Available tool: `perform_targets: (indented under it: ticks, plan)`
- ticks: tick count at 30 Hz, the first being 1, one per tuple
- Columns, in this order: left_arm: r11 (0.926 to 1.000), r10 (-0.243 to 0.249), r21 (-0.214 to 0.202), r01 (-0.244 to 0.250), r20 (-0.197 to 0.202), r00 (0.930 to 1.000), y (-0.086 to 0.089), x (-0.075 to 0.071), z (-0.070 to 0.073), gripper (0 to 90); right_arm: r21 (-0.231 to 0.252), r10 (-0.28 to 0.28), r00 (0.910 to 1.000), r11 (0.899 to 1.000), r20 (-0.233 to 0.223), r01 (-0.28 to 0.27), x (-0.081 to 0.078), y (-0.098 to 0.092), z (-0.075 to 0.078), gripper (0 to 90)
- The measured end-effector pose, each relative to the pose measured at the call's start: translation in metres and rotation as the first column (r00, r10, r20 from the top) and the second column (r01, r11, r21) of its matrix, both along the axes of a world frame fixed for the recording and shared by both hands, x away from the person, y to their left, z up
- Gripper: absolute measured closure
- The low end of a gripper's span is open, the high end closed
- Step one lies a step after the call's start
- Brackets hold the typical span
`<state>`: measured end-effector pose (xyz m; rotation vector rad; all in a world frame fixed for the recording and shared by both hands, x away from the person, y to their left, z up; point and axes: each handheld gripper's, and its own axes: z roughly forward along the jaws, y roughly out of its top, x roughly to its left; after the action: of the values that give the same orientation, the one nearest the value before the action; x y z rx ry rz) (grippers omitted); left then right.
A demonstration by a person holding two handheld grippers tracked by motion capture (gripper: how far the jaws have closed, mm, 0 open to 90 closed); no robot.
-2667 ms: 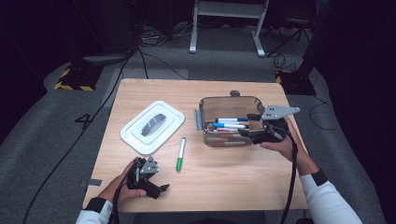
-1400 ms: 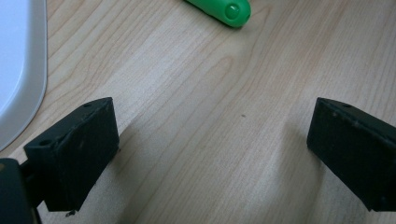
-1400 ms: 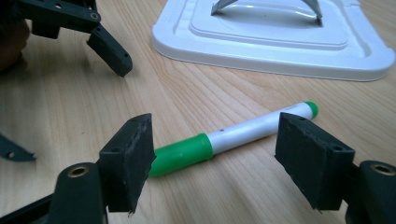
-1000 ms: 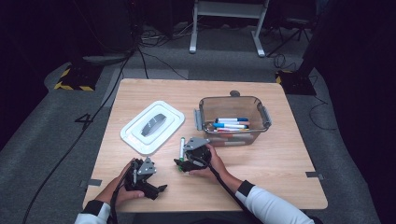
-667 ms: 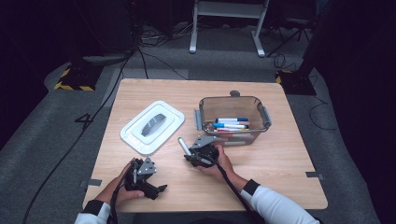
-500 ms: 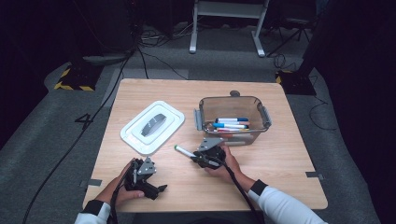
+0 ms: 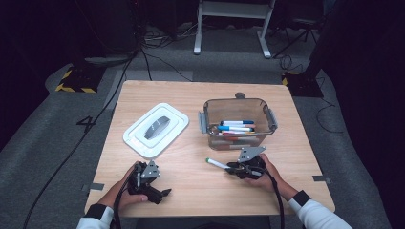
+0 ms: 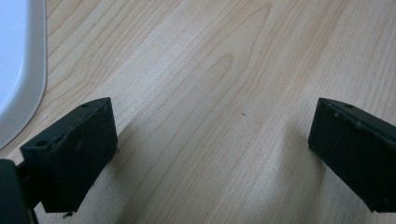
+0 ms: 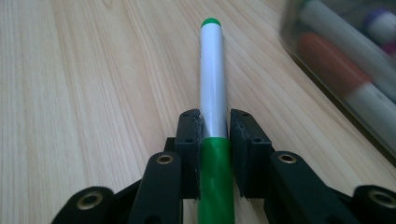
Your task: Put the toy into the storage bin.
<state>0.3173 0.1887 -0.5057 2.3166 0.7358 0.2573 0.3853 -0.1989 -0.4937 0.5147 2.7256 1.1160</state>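
Note:
A white marker with a green cap [image 9: 213, 107] lies lengthwise between the jaws of my right gripper [image 9: 215, 128], which is shut on it; its white barrel sticks out ahead over the wood. From above, the marker [image 7: 217, 163] points left from the right gripper [image 7: 231, 168], just in front of the clear bin [image 7: 239, 138]. That bin holds several markers [image 7: 235, 126]. My left gripper [image 7: 165, 192] rests near the table's front left edge, its jaws standing wide apart over bare wood [image 8: 212, 130].
A white lid [image 7: 155, 129] lies flat on the left half of the wooden table [image 7: 191, 100]; its edge [image 8: 23, 70] appears in the left gripper view. The bin's wall with markers behind it [image 9: 345, 70] is close on the right. Cables run over the floor beyond.
My right gripper took hold of the green marker near the table's middle and carried it to the right, to just in front of the bin. The left gripper stayed put.

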Motion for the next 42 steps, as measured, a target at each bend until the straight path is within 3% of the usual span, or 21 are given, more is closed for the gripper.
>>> perform_targets:
  ticks: [5, 13, 16, 19, 27, 31, 36, 42]
  plan:
    - [1.0, 0.0, 0.001, 0.0, -0.001, 1.0, -0.001, 0.001, 0.0, 0.7, 0.013, -0.032, 0.9995, 0.999, 0.004, 0.032, 0.001, -0.018, -0.001, 73.4]
    - [1.0, -0.004, 0.002, 0.004, -0.001, 1.0, -0.001, 0.002, 0.0, 0.5, 0.019, -0.01, 0.9998, 1.0, -0.019, 0.01, 0.004, -0.023, -0.001, 74.4]
    - [1.0, -0.003, 0.002, 0.003, -0.001, 1.0, -0.002, 0.002, 0.0, 0.5, 0.003, -0.002, 0.9998, 1.0, -0.02, 0.002, 0.004, -0.026, 0.001, 74.5]
    - [1.0, -0.003, 0.003, 0.003, 0.001, 1.0, -0.002, 0.002, 0.0, 0.5, 0.016, 0.0, 0.9999, 1.0, -0.013, 0.001, 0.004, -0.032, 0.006, 74.6]
    - [1.0, -0.004, 0.003, 0.004, 0.0, 1.0, -0.002, 0.002, 0.0, 0.5, 0.046, 0.04, 0.9991, 0.998, 0.015, -0.04, -0.005, -0.041, 0.025, 74.6]
    - [1.0, -0.004, 0.003, 0.004, 0.0, 1.0, -0.002, 0.002, 0.0, 0.5, 0.059, 0.065, 0.9963, 0.996, 0.055, -0.068, -0.013, -0.046, 0.041, 74.6]
    - [1.0, -0.004, 0.003, 0.004, 0.0, 1.0, -0.002, 0.002, 0.0, 0.5, 0.112, 0.096, 0.9919, 0.988, 0.083, -0.105, -0.024, -0.057, 0.064, 74.5]
    - [1.0, -0.004, 0.003, 0.004, 0.0, 1.0, -0.002, 0.002, 0.0, 0.5, 0.125, 0.109, 0.9861, 0.984, 0.126, -0.124, -0.036, -0.068, 0.087, 74.6]
